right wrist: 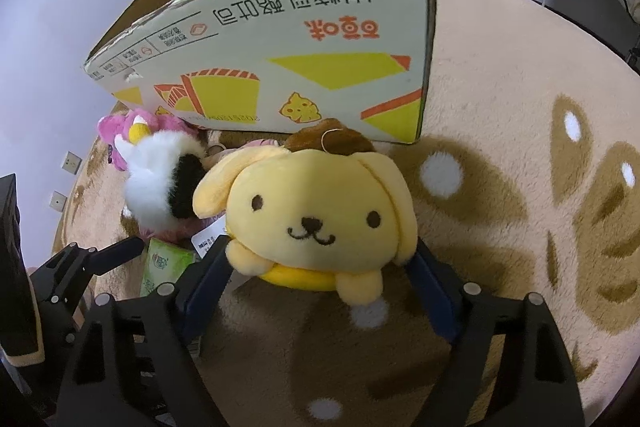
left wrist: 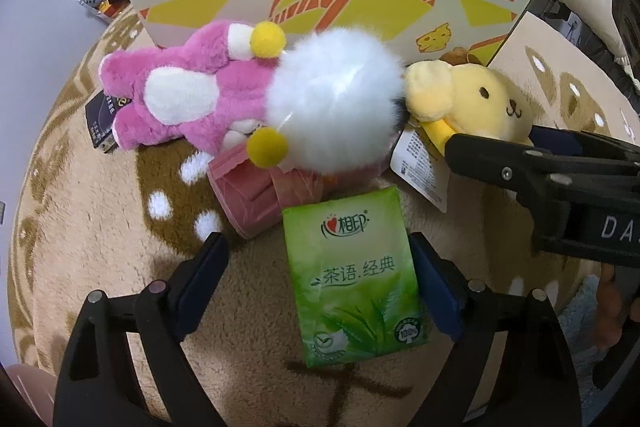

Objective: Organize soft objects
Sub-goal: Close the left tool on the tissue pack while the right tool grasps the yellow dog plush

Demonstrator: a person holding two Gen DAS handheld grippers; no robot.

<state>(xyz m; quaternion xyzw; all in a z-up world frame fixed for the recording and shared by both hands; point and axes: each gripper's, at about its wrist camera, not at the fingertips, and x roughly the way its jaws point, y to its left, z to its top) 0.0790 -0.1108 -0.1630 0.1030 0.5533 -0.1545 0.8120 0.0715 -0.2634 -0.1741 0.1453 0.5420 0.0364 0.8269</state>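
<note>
Barely beginning: left gripper point(left wrist: 316, 279) gaping around green tissue pack point(left wrist: 352, 279), right gripper point(right wrist: 320, 287) straddling, not yet squeezing, yellow puppy plush point(right wrist: 308, 211), everything lying beside cardboard box point(right wrist: 280, 67).

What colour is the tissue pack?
Green, with white and leaf print; the tissue pack shows best in the left wrist view.
</note>
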